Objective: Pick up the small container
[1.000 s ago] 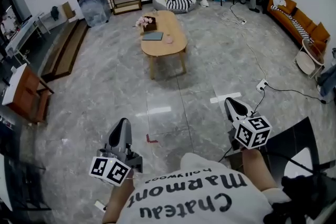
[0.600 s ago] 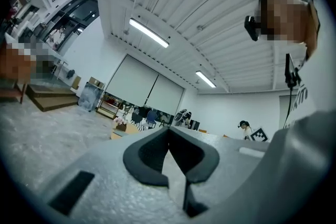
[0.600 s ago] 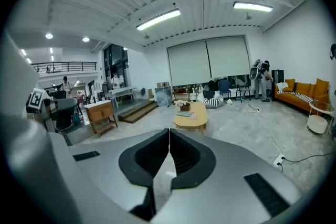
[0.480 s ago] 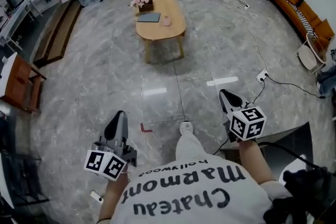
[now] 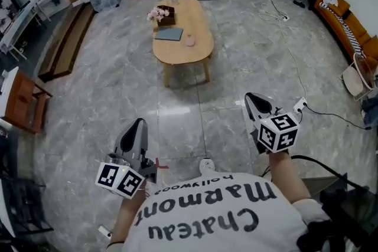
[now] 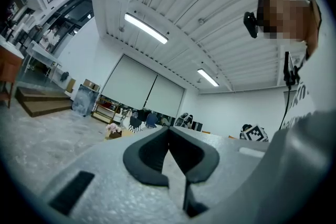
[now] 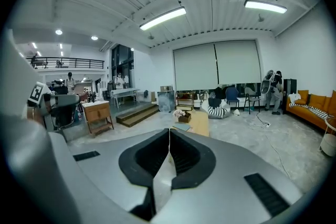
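Head view: oval light-wood table (image 5: 184, 55) on a glossy, veined stone floor (image 5: 118, 91). The small container (image 5: 189, 41), pink, round and low, sits near the tabletop's middle, just beside a flat grey-blue pad (image 5: 169, 34). A flower box (image 5: 163, 13) stands at the far left edge. The left gripper (image 5: 139, 123) and right gripper (image 5: 253, 97) hang over the floor, well apart from the table.

Left gripper view: grey grainy shell. The dark matte pads meet along one seam, jaws together, nothing between.

Right gripper view: smooth grey shell. The pads are likewise pressed together and empty. The table lies far ahead.
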Tool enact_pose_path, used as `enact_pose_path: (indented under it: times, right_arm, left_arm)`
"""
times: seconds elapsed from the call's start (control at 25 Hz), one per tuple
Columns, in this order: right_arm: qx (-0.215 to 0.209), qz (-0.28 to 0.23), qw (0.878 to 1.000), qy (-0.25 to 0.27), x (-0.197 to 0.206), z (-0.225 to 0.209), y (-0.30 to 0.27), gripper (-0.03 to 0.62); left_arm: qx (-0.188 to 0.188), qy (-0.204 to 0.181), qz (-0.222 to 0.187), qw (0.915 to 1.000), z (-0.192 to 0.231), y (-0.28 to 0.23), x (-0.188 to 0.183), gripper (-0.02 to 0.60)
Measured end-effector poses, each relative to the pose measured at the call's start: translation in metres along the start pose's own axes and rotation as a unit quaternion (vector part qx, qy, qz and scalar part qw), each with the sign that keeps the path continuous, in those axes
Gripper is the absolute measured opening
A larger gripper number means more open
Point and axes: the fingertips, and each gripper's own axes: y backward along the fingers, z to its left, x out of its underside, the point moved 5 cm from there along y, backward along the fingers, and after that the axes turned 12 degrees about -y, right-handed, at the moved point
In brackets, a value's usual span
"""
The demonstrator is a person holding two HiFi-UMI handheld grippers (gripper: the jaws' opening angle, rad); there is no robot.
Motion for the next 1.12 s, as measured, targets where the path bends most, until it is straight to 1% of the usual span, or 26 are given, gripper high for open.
enact_pose_path:
  times: [0.16,0.24,0.32,0.44,0.56,0.88,1.0,1.12]
  right_arm:
    - [-0.006,-0.01,1.0,0.0,-0.025,-0.034,-0.03,0.014]
    - [-0.009,-0.009,1.0,0.002,-0.029,-0.048,-0.042,0.014]
    - [-0.008,-0.004,1.0,0.001,-0.027,-0.061,-0.053,0.014]
    - [-0.008,0.005,1.0,-0.012,-0.022,-0.075,-0.066,0.014]
    - [-0.006,0.016,1.0,-0.024,-0.019,-0.083,-0.078,0.014]
    - [0.018,0.032,0.997,-0.063,-0.012,-0.104,-0.115,0.014]
    - [0.025,0.032,0.996,-0.081,-0.022,-0.109,-0.14,0.014]
    - [0.03,0.028,0.996,-0.084,-0.043,-0.11,-0.173,0.014]
  left_arm:
    - [-0.015,-0.03,-0.015,0.9993,0.003,-0.047,-0.001,0.011]
    - [-0.024,-0.02,-0.019,0.9993,0.006,-0.064,0.006,0.011]
    - [-0.026,0.002,-0.017,0.9995,0.009,-0.078,0.017,0.011]
    - [-0.022,0.017,0.002,0.9996,0.01,-0.096,0.03,0.011]
    - [-0.02,0.026,0.02,0.9993,0.016,-0.112,0.034,0.011]
    - [0.005,0.023,0.034,0.9992,0.045,-0.167,0.041,0.011]
    - [0.015,0.028,0.044,0.9985,0.066,-0.197,0.044,0.011]
    - [0.024,0.029,0.044,0.9983,0.095,-0.233,0.036,0.011]
